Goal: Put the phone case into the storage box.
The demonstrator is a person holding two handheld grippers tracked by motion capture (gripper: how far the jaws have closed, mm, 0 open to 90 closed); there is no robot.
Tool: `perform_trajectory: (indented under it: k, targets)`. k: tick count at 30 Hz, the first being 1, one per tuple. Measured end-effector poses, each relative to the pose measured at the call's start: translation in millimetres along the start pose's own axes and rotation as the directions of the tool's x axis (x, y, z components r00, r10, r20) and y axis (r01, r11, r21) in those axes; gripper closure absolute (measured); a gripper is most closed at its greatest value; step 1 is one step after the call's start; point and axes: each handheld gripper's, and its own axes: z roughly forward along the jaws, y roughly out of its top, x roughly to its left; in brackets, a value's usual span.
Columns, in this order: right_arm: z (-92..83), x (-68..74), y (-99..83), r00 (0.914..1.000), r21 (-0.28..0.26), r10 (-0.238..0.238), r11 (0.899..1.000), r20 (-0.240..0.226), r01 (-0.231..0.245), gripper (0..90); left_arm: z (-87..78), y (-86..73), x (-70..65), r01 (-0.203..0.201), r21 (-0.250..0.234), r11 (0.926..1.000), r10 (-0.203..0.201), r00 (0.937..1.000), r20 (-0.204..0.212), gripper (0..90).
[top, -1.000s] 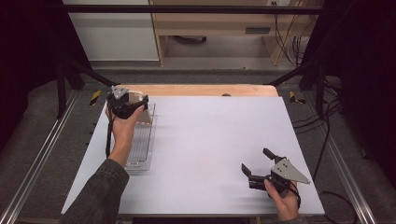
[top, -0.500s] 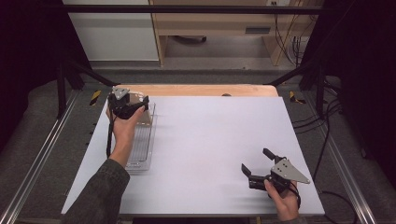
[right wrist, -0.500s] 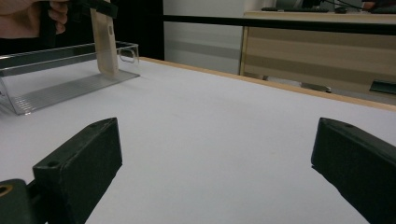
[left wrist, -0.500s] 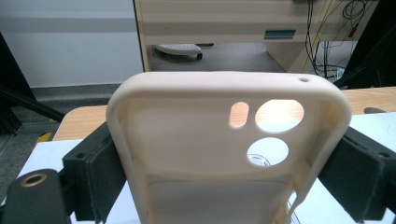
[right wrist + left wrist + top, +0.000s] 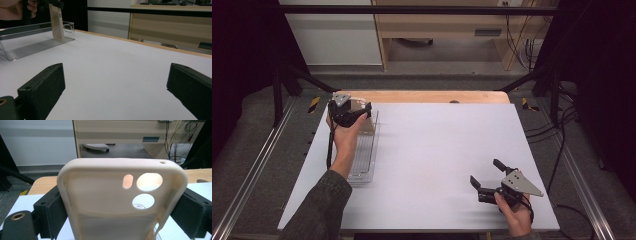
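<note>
Nearest me, my right gripper (image 5: 483, 184) rests low on the white desk (image 5: 437, 150), well apart from the clear ribbed plastic tray (image 5: 362, 160), its jaws spread wide with nothing between them. Farther off, my left gripper (image 5: 362, 111) hangs over the tray's far end, jaws pinching the sides of a cream soft-plastic phone case (image 5: 120, 202). That case stands upright, its lower end down inside the tray.
</note>
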Motion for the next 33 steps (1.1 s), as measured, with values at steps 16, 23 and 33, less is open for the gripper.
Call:
perform_trajectory:
  k: [16,23,33]
  targets:
    - [0.7,0.1,-0.7,1.0000,0.006,0.002,1.000,-0.002,-0.002,1.9,5.2,-1.3,-4.3,-0.008,-0.019,0.9998,0.007,0.9998,-0.018,10.0]
    - [0.6,0.3,-0.6,1.0000,0.005,0.002,1.000,-0.003,-0.002,1.9,7.1,-1.9,-5.4,-0.006,-0.026,0.9996,0.005,0.9996,-0.028,9.8]
    - [0.5,0.2,-0.5,1.0000,0.003,0.004,1.000,-0.003,-0.004,1.9,10.1,-1.9,-5.6,0.001,-0.034,0.9994,-0.002,0.9994,-0.034,9.7]
